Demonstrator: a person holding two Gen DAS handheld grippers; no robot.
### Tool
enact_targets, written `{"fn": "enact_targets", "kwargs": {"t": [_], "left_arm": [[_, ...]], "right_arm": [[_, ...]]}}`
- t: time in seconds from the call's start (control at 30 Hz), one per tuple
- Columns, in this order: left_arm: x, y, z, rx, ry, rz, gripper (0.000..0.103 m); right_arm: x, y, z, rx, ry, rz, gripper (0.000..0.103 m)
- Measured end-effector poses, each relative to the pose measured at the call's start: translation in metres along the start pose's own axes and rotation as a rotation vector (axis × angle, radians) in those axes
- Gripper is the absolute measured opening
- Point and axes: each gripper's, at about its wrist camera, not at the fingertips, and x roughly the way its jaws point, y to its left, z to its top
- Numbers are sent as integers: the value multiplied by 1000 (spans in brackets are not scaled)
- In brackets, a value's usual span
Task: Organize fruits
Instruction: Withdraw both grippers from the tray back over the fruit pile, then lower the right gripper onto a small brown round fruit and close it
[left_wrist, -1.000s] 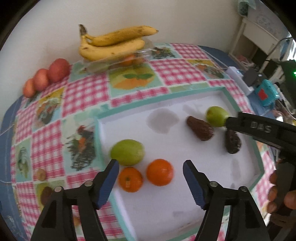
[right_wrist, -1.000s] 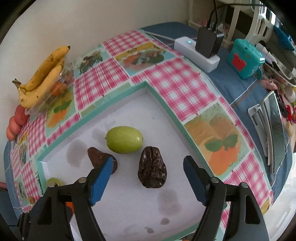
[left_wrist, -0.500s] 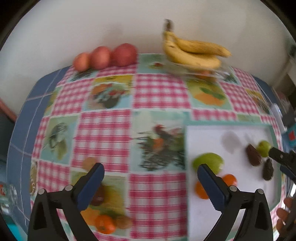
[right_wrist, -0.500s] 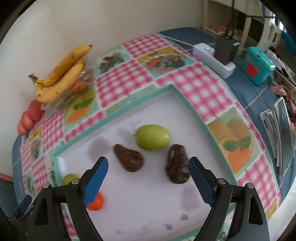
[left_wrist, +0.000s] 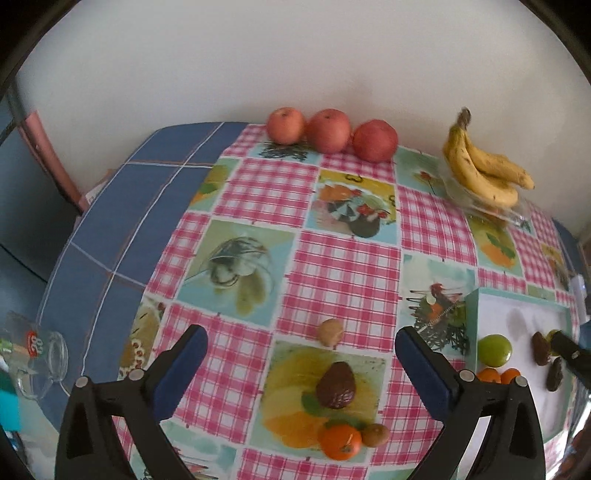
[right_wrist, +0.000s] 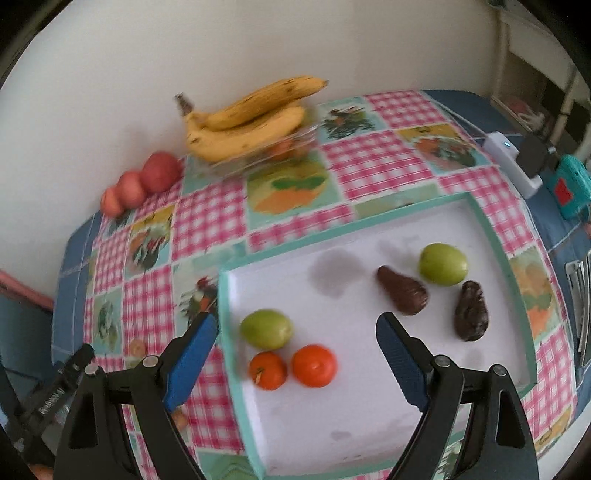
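While our left gripper stands wide open and empty, the dark wrinkled pear-shaped fruit lies on the cloth just ahead between its fingers, narrow end pointing away.

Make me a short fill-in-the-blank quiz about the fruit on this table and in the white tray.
1. The white tray holds two oranges, two dark avocados and two ____ fruits.
2. The bananas rest on a clear container next to the ____.
3. Along the wall sit ____ red apples.
4. Between the left tongs a dark ____ lies on the tablecloth.

Missing words: green; wall; three; avocado
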Motion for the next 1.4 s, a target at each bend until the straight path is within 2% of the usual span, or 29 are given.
{"fn": "enact_targets", "kwargs": {"t": [0.27,0.4,0.63,0.8,1.0,1.2,1.27,1.4], "left_arm": [[7,31,-17,-66,52,8,103],[15,43,-27,-127,97,-23,103],[17,59,-38,-179,97,14,103],[29,73,-47,-279,133,-10,103],[39,74,-50,-309,166,-40,102],[46,77,-53,-355,205,-58,101],[46,77,-54,-354,207,-54,101],[45,75,-54,-348,211,-57,101]], "right_arm": [[8,44,-27,-75,54,32,89],[9,66,-41,-142,61,18,89],[27,97,-65,-224,120,20,89],[38,111,-78,-262,158,-3,89],[53,121,-92,-309,211,-22,88],[56,132,-100,-367,218,-33,87],[59,136,-104,-390,229,-45,70],[65,138,-109,-401,255,-47,68]]}}
